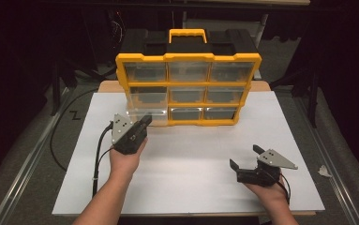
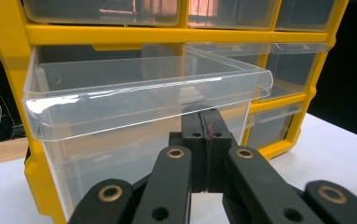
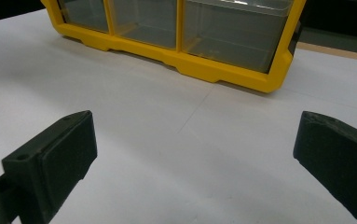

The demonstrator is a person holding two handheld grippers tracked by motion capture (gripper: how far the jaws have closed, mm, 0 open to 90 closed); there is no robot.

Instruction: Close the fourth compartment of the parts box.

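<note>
**Left gripper clamped on bottom-left drawer lip, drawer partly out**

Left side first: left gripper [image 1: 144,123] sits at the bottom-left corner of the yellow organizer [image 1: 188,89]. Jaws pressed together, pinching under the front lip of the clear drawer [image 2: 143,100]. Drawer is already pulled out of its slot and sticks forward of the yellow frame; looks empty from the left gripper view. Grip is on the thin lip only, right of the drawer's centre

Middle: bare white tabletop [image 1: 186,159] in front of the organizer, nothing to catch the drawer if it comes free

Right: right gripper [image 1: 245,157] rests low near the table's front edge, jaws spread wide, nothing between them, well apart from the organizer

Risks as I read it:
- off-centre pull could cock the drawer and jam it in the rails
- lip is slick plastic, pads could slip off
- nothing braces the organizer, so a hard tug may drag or tip it forward
- pull too far and the drawer drops out
</note>
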